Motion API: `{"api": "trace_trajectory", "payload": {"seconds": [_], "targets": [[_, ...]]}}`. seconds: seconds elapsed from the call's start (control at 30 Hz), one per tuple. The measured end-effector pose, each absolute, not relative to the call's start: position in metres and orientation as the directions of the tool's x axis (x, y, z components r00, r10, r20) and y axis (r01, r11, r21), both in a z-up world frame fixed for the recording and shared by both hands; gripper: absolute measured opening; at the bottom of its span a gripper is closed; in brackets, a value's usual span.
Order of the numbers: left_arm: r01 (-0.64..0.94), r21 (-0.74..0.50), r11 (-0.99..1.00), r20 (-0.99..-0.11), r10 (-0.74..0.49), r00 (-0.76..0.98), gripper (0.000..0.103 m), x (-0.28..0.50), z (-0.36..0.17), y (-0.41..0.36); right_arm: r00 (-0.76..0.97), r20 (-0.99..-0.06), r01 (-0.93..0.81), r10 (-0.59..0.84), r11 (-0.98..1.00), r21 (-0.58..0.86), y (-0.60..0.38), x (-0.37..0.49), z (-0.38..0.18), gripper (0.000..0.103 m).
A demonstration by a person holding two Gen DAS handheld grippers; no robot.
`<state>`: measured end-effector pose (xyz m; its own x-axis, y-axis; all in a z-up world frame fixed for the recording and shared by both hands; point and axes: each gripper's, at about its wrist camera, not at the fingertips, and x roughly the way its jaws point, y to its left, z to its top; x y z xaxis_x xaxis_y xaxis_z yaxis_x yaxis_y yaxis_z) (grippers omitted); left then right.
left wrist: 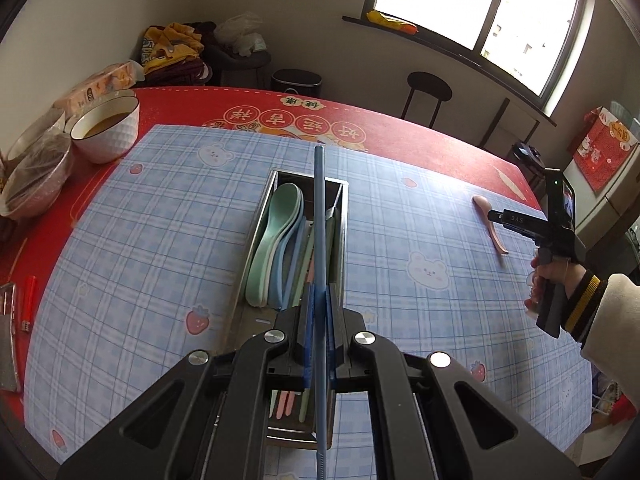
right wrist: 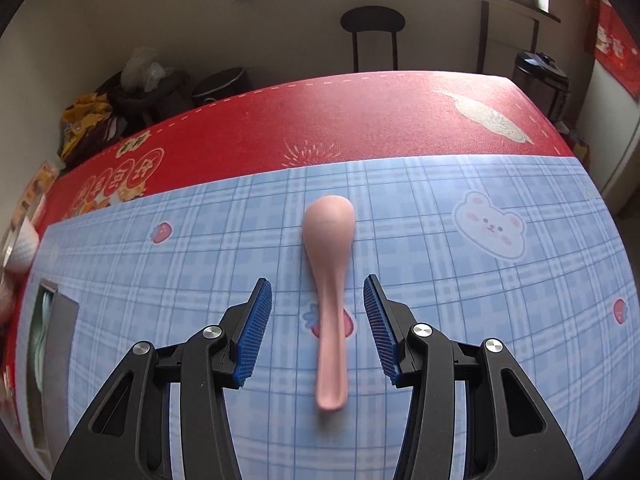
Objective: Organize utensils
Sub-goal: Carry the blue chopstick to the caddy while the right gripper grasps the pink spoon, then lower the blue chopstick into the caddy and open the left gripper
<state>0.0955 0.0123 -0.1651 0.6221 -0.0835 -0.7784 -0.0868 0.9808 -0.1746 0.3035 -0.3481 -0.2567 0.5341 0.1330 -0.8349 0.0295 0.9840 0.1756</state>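
My left gripper (left wrist: 319,292) is shut on a long blue chopstick (left wrist: 320,208), which hangs above an open metal utensil box (left wrist: 260,208) in the middle of the blue checked cloth. Green and blue spoons (left wrist: 276,232) and several pastel chopsticks lie in the box. A pink spoon (right wrist: 330,232) lies flat on the cloth, bowl away from me. My right gripper (right wrist: 316,296) stands open over its handle, a blue pad on each side, neither touching it. In the left wrist view the right gripper (left wrist: 494,213) shows at the far right above the pink spoon (left wrist: 490,220), held by a hand.
A white bowl of soup (left wrist: 106,128) and covered bowls (left wrist: 36,184) stand at the table's left edge. A red lighter (left wrist: 29,304) and a metal blade (left wrist: 8,340) lie lower left. The metal box (right wrist: 60,320) is at the right wrist view's left edge. A black chair (right wrist: 372,36) stands behind the table.
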Motion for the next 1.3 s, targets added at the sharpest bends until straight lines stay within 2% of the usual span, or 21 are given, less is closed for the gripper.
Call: {"api": "trace_trajectory", "payload": {"seconds": [0.2,0.43,0.53,0.6,1.07,1.3], "targets": [[-0.12,-0.187,0.975,-0.785,-0.075,0.615,0.005,0.094,-0.168,0.03,0.516,-0.854,0.034,0.071,0.994,0.103,-0.338,0.309,-0.268,0.03],[-0.12,-0.195,0.974,-0.79,-0.083,0.607,0.005,0.095,-0.171,0.037,0.52,-0.854,0.056,0.026,0.996,0.064,-0.334,0.309,-0.273,0.029],[-0.125,-0.202,0.971,-0.792,-0.087,0.604,0.005,0.093,-0.172,0.04,0.526,-0.851,0.065,0.018,0.996,0.062,-0.33,0.305,-0.273,0.017],[-0.129,-0.207,0.97,-0.794,-0.09,0.601,0.005,0.093,-0.173,0.041,0.524,-0.852,0.067,0.011,0.996,0.054,-0.327,0.302,-0.272,0.016],[-0.114,-0.224,0.968,-0.804,-0.118,0.583,0.005,0.093,-0.175,0.044,0.571,-0.782,0.077,0.25,0.932,0.355,-0.317,0.234,-0.25,0.015],[-0.084,-0.237,0.968,-0.805,-0.148,0.574,0.005,0.097,-0.178,0.041,0.59,-0.736,0.06,0.333,0.89,0.451,-0.3,0.196,-0.232,0.015]]}}
